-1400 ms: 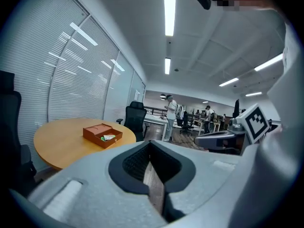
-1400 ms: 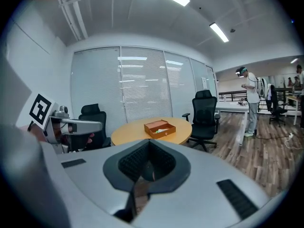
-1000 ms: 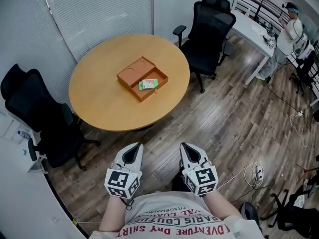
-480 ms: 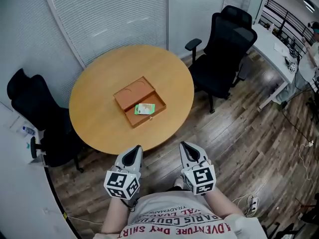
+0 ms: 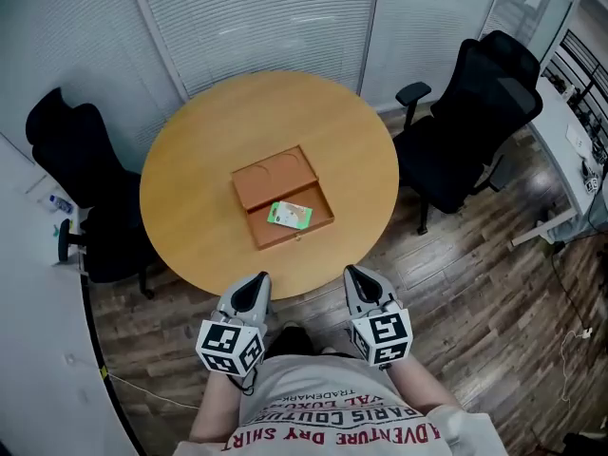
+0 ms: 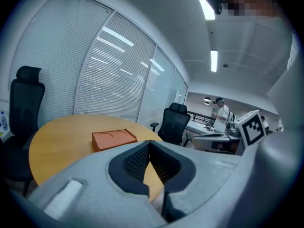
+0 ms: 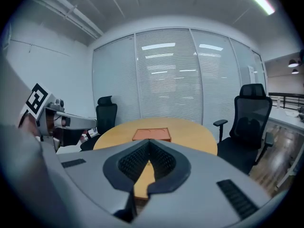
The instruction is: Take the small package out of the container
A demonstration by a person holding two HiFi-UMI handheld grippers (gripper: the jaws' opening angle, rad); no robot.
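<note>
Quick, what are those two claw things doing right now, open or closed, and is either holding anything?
Left gripper: closed, jaws together, holding nothing.
Right gripper: closed, jaws together, holding nothing.

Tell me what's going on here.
A person stands at a round table with a gripper in each hand. The left gripper and right gripper are both shut and empty, held near the table's edge. The green package lies in the open box mid-table, and neither gripper touches it.
</note>
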